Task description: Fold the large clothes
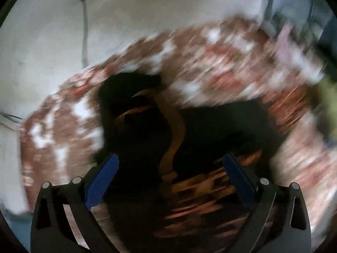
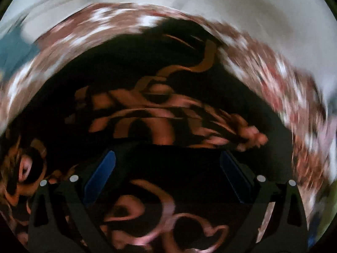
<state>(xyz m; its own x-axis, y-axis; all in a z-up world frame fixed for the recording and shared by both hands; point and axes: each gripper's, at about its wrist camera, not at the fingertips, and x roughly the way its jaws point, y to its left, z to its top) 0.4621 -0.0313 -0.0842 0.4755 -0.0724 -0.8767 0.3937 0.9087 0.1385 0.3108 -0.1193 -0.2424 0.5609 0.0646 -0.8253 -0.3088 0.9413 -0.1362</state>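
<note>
A large black garment [image 1: 221,122] with an orange and pink swirling print lies spread on a bed, and motion blur smears both views. My left gripper [image 1: 170,158] hangs above it with its blue pads [image 1: 101,181] wide apart and nothing between them. In the right wrist view the same garment [image 2: 147,73] fills most of the picture. My right gripper [image 2: 167,154] also stands open over the cloth, its blue pads [image 2: 100,177] far apart and gripping no fabric.
A red-brown and white patterned bedspread [image 1: 210,52] [image 2: 284,84] lies under the garment. A pale wall [image 1: 147,10] with a thin vertical cable [image 1: 84,31] stands behind the bed. Something yellow-green [image 1: 328,97] shows at the right edge.
</note>
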